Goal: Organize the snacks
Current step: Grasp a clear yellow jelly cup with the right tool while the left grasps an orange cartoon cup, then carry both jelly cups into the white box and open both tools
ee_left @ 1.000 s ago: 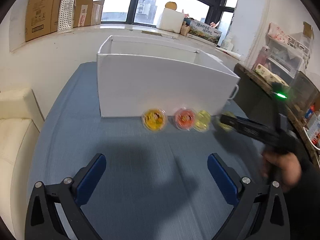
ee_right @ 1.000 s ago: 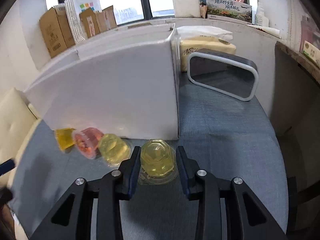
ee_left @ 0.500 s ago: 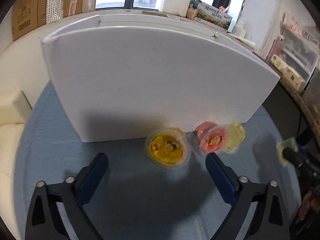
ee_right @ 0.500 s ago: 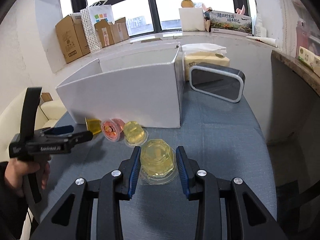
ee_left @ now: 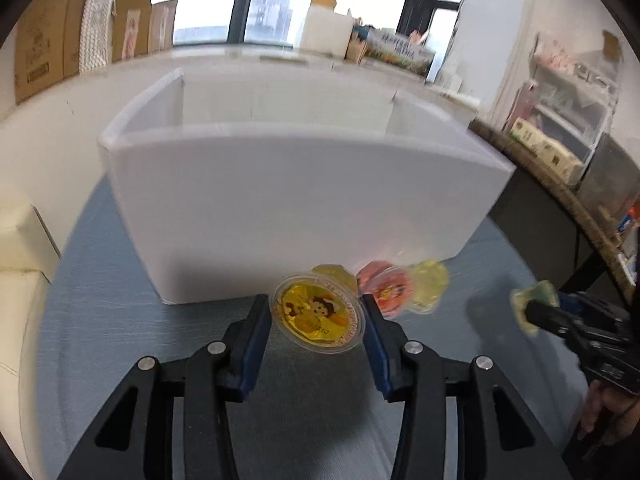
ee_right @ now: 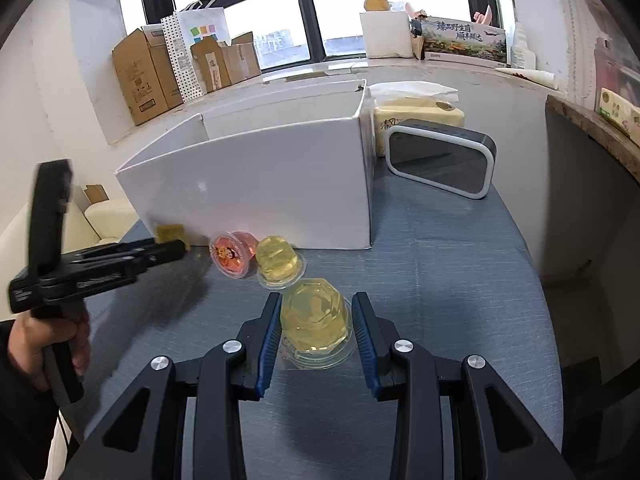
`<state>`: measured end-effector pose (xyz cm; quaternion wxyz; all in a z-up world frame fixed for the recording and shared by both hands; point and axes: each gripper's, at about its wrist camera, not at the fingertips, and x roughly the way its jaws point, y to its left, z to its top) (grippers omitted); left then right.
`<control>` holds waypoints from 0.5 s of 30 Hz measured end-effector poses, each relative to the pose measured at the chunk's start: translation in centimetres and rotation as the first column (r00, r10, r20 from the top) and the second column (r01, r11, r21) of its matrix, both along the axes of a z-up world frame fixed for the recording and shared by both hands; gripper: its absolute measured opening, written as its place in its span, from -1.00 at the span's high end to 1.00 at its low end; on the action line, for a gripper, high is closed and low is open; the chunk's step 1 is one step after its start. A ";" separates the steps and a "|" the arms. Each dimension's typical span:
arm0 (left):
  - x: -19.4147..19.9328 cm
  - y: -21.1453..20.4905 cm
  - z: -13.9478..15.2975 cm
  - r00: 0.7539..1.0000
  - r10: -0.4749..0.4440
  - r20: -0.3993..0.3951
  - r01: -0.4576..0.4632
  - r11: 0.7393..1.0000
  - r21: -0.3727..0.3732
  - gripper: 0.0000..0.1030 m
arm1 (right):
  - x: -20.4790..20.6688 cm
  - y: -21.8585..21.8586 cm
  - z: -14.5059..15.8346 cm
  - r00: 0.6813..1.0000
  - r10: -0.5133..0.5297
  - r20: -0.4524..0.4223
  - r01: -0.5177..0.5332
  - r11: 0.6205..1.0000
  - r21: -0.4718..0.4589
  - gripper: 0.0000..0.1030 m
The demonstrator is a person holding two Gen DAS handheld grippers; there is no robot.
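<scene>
Straddling an orange jelly cup (ee_left: 318, 316) that lies tipped with its printed foil lid facing the camera, the left gripper (ee_left: 316, 312) has its blue-padded fingers (ee_left: 256, 336) narrowed to either side of the lid rim; whether the pads actually press it cannot be told. The cup sits on the blue tablecloth (ee_left: 120, 320) just in front of the near wall of the white box (ee_left: 296, 208), slightly left of the box's middle. Just right of it a red jelly cup (ee_left: 386, 286) lies on its side, touching a pale yellow jelly cup (ee_left: 430, 286) on its right, both close to the box's near wall. Farther right, near the table's right side, the right gripper (ee_right: 316, 320) is closed to the width of a second pale yellow cup (ee_right: 316, 322), which stands upside down on its lid between the fingers, its flange on the cloth. The pads lie against or just beside its sides, with contact not clear. That cup stands nearer than the pair, out from the box's right corner. Behind the corner, at far right, a dark white-rimmed tray (ee_right: 440, 160) leans beside a tissue pack (ee_right: 416, 114). Cardboard cartons (ee_right: 144, 76) line the window ledge at the far left.
</scene>
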<state>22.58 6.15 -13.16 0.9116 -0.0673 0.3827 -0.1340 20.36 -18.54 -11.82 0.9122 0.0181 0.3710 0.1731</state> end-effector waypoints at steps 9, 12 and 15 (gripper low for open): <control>-4.0 2.3 7.9 0.983 0.049 0.177 -0.047 0.999 -0.016 0.05 | -0.4 1.3 3.6 0.996 0.035 0.076 -0.039 0.998 0.050 0.26; -3.0 3.4 9.7 0.980 0.075 0.186 -0.068 0.997 -0.044 0.05 | 0.5 2.0 5.1 0.993 0.046 0.108 -0.052 0.997 0.055 0.26; -0.5 3.5 11.1 0.977 0.098 0.189 -0.093 0.995 -0.035 0.05 | 2.6 2.3 6.9 0.988 0.032 0.151 -0.042 0.997 0.060 0.26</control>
